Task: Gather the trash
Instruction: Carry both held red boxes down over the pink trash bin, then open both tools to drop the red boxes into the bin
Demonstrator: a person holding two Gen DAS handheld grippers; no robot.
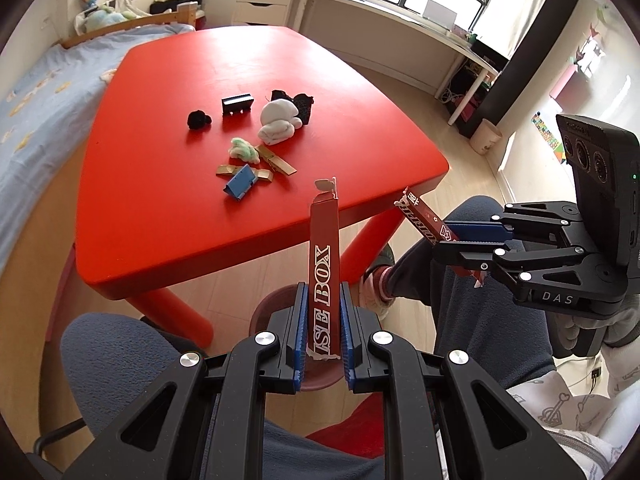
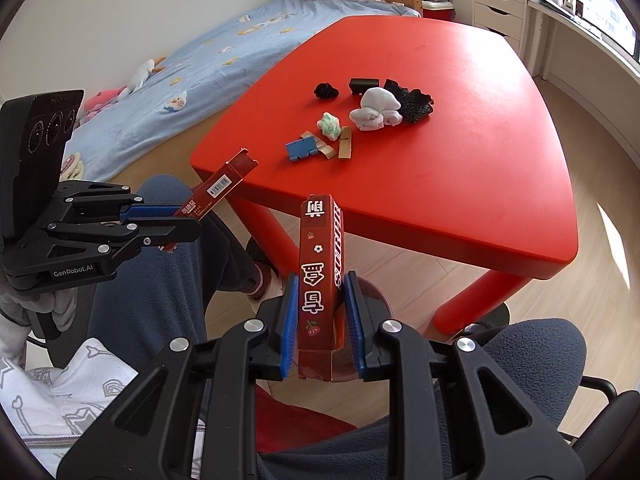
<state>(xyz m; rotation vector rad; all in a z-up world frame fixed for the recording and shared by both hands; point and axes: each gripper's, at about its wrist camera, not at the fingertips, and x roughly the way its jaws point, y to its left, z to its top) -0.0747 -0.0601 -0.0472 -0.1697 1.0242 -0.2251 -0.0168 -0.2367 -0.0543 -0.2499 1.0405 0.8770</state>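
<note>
We've got two red carton pieces off the surface: the "BOX" strip (image 1: 324, 264) is clamped in the left gripper's (image 1: 323, 300) jaws, the "SURPRISE" carton (image 2: 320, 276) clamped in the right gripper's (image 2: 320, 292) jaws, both held over our lap above a brown bin (image 2: 376, 292). Rest of the trash sits on the red surface (image 1: 168, 208): blue piece (image 1: 239, 182), gold wrappers (image 1: 276, 160), green-white wad (image 1: 242, 149), white cloth (image 1: 278, 120), black bits (image 1: 199, 119).
</note>
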